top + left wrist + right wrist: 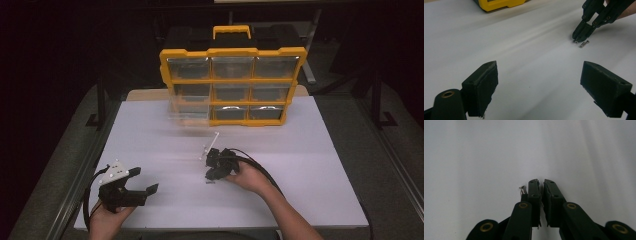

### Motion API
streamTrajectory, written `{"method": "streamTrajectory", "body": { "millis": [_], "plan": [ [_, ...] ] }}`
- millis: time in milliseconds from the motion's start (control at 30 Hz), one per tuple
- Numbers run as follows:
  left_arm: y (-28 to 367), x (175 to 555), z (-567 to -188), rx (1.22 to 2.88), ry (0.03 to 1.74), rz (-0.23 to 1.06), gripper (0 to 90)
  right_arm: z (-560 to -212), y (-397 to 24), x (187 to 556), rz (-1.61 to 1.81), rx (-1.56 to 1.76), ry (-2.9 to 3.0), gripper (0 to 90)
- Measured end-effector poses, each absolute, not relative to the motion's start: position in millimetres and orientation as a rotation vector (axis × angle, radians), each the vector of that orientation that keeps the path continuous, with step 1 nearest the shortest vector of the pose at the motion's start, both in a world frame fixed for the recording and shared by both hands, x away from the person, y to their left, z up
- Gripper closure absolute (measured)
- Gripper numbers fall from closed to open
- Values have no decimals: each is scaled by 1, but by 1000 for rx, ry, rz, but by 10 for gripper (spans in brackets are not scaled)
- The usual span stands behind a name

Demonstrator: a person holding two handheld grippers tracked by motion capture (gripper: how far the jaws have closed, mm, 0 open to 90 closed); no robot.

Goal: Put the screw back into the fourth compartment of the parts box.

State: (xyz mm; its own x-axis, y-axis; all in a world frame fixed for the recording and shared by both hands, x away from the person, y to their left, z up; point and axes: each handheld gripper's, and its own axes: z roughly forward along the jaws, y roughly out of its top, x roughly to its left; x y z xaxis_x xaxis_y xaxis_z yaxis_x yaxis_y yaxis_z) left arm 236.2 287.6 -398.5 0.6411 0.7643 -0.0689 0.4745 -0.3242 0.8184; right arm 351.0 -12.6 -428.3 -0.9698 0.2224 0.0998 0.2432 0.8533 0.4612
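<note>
My right gripper [210,175] [541,181] points down at the white table near its middle, shut on a small metal screw [541,204] whose threads show in the thin slit between the pads. In the left gripper view its tips [577,40] touch the table with the screw's end [575,42] just under them. A second screw [522,190] [584,44] lies loose on the table right beside the jaws. My left gripper [145,180] [539,82] rests at the near left of the table, open, with nothing between its pads.
A yellow and black organiser [233,85] with clear drawers stands upright at the back of the table. One clear drawer [187,112] sticks out at its lower left. A small clear plastic piece [210,145] lies just beyond my right gripper.
</note>
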Motion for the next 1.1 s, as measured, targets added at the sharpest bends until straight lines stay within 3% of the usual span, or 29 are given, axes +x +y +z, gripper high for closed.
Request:
{"method": "streamTrajectory", "body": {
  "millis": [567, 1100],
  "plan": [
    [289, 235, -398, 1977, 968, 422, 141, -425, -16, 351, -770, -415, -2968, 870],
    [290, 234, -397, 1988, 966, 424, 141, -397, -53, 365, -849, -485, -2986, 868]
  ]
}}
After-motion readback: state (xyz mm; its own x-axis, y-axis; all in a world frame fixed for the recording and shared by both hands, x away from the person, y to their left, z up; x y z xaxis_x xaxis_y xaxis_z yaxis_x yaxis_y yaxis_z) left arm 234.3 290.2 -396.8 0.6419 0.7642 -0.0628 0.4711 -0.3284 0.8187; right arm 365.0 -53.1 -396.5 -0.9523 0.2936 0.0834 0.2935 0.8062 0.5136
